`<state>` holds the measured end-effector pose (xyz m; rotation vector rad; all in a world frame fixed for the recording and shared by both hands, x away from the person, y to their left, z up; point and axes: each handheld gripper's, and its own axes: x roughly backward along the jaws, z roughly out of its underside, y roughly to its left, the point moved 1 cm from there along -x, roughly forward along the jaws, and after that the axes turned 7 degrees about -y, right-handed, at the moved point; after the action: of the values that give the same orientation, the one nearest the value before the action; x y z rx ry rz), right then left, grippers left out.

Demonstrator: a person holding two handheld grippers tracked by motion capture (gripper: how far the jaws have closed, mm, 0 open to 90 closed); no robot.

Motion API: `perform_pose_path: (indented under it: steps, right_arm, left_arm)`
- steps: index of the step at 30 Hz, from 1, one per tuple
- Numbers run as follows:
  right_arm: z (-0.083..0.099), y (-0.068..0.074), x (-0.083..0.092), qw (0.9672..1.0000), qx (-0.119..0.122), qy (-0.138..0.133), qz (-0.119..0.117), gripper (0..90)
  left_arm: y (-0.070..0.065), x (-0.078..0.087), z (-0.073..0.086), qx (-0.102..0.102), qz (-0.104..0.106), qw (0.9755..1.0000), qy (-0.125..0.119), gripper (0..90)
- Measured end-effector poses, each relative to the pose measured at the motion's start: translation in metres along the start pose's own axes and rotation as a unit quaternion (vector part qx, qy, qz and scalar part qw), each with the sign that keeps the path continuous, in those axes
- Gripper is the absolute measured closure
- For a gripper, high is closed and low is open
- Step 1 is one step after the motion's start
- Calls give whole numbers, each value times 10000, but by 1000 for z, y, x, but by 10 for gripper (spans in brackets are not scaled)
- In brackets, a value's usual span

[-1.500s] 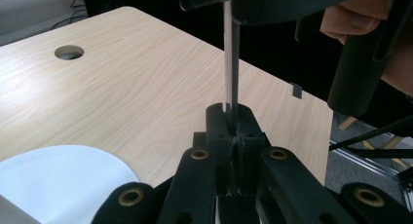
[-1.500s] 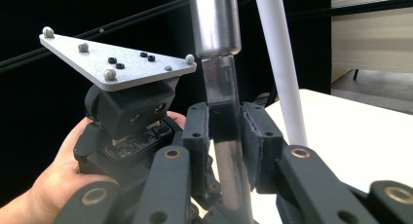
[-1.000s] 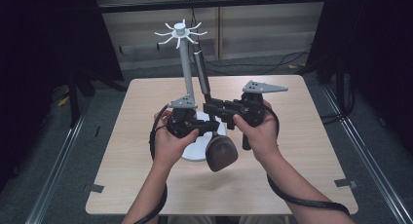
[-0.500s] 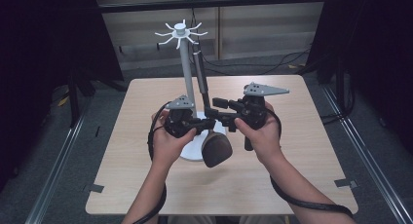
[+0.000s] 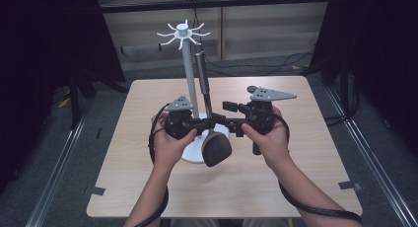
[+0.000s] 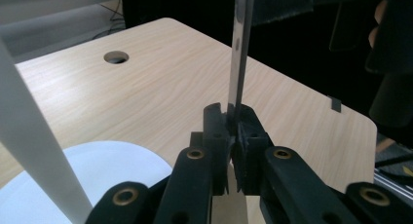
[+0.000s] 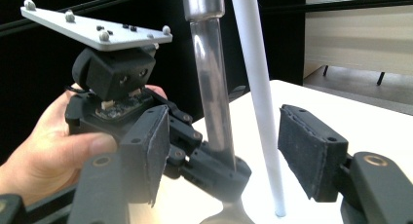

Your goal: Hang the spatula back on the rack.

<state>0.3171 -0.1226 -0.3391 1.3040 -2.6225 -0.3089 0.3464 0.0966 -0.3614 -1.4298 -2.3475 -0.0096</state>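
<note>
A: Where was the ladle (image 5: 212, 138)?

B: Beside the white stand (image 5: 190, 79) over the bench (image 5: 305, 177), handle upright. The left hand-held gripper (image 5: 209, 122) was clamped on its metal shaft; the right hand-held gripper (image 5: 227, 120) had just been opening, pads clear on either side of the shaft.

A: Good practice there?

B: I'd say hold the left grip firm and draw the right straight back before lifting toward a hook.

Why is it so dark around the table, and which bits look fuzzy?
High view: light falls on the table while the room stays black. Left gripper view: the white pole up close is blurred, and the spoon handle glints. Right gripper view: the near pads are soft and the far wall is washed out.
</note>
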Motion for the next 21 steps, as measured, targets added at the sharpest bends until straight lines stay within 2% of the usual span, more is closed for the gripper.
perform_pose_path:
  steps: [4,6,9,13,15,20,21]
  right_arm:
    - [4,-1,1,10000,-2,53,37,311]
    - [6,-2,2,9999,3,78,105,298]
    - [7,-3,3,9999,10,78,127,285]
    - [10,-4,5,9997,47,146,194,257]
    - [11,-4,6,9996,70,168,207,252]
    - [13,-5,9,9995,87,191,257,246]
    - [13,-5,10,9994,78,199,259,244]
  left_arm:
    - [3,1,0,79,12,10000,-38,834]
    - [3,1,0,41,-41,10000,-32,829]
    - [4,2,1,94,-78,9999,-61,818]
    - [5,4,2,117,-138,9998,-94,768]
    - [6,5,3,168,-105,9997,-131,766]
    - [7,7,3,171,-192,9995,-162,718]
    - [8,7,4,221,-186,9994,-197,716]
